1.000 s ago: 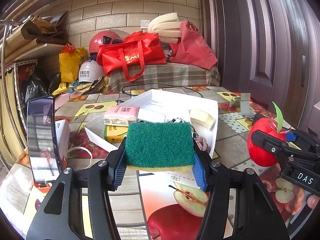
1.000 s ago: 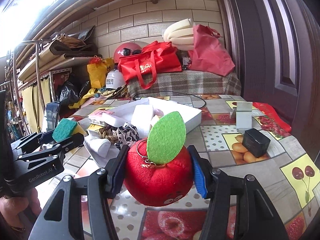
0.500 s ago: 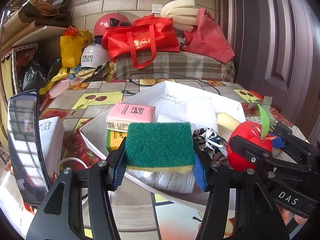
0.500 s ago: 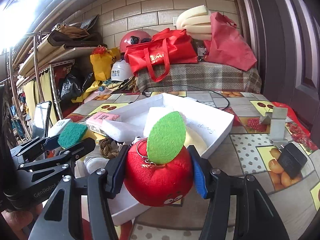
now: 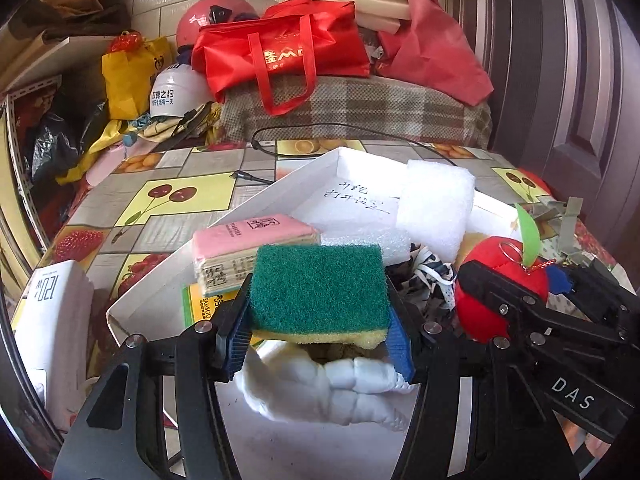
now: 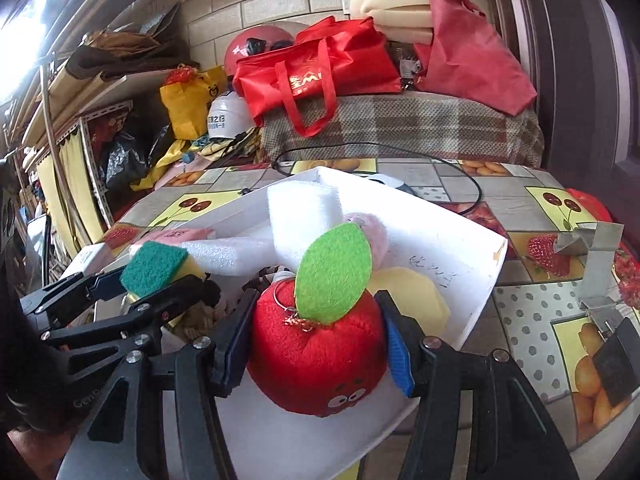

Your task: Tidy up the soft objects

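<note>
My left gripper [image 5: 316,344] is shut on a green and yellow scouring sponge [image 5: 318,286] and holds it over the near part of the white box [image 5: 304,178]. My right gripper [image 6: 316,344] is shut on a red plush apple [image 6: 318,350] with a green felt leaf, also over the box [image 6: 476,280]. The apple shows at the right of the left wrist view [image 5: 500,280]. The sponge shows at the left of the right wrist view [image 6: 154,268]. In the box lie a pink tissue pack [image 5: 252,242], white foam blocks [image 5: 434,210] and a white padded roll [image 5: 332,388].
The box sits on a fruit-print tablecloth [image 5: 168,200]. A white carton [image 5: 52,320] stands left of the box. A grey bracket [image 6: 596,256] and a small black block [image 6: 614,358] lie to the right. Red bags [image 5: 280,52], helmets and a black cable [image 5: 360,140] are behind.
Both grippers have moved forward with their loads, from the table in front of the box to above its inside. The sponge and apple stay gripped.
</note>
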Tool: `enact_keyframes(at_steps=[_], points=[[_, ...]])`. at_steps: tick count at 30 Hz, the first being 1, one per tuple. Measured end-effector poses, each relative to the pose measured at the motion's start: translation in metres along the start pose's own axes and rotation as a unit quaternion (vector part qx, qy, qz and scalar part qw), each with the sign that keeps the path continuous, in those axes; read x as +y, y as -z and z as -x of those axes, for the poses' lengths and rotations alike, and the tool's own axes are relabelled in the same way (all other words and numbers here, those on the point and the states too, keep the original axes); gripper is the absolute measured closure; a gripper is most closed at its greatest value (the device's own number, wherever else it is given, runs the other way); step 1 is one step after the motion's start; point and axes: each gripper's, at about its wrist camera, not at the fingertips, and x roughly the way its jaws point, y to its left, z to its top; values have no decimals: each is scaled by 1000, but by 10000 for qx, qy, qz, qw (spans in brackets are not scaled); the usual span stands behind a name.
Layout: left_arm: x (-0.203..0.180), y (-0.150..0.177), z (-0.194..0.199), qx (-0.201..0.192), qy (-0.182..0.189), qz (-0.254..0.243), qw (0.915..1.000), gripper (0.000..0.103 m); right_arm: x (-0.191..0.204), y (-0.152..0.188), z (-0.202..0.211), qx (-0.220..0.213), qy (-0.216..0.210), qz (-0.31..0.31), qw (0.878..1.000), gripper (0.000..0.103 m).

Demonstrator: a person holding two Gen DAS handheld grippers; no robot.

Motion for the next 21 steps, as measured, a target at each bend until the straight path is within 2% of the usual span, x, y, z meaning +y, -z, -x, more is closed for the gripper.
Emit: enact_keyframes(at_steps=[3,7,8,9,10,11,12,13,14,15,21], points=[[1,0,2,-91,-85,88,9999,46,-6,-2,-2,-17,-9,-156,9999,45],[4,2,14,-387,-340,163,9985,43,0,-2,5,-181,34,-20,9998,42],[6,2,16,-445,-416,226,9979,38,1,-2,6,-234,52,24,9997,40],[10,3,18,-498,-533,328,9968,27,2,-3,9,-315,59,45,9995,37],[15,3,20,-543,-638,461,9954,20,2,-3,11,-385,83,45,9992,34],[20,4,22,-583,-663,598,9943,8,1,-3,13,-456,119,12,9989,23],[25,5,23,-607,-673,718,9933,0,-1,-3,15,-523,152,-57,9985,14],[28,6,24,-642,-619,797,9928,0,-4,-2,17,-585,145,-130,9981,11],[30,7,25,-671,-595,832,9925,0,-7,-2,19,-638,124,-182,9977,2],[29,7,26,-686,-626,852,9920,0,-7,-2,19,-664,134,-192,9975,0],[31,9,27,-716,-629,920,9912,0,3,-2,27,-895,316,32,9955,0]])
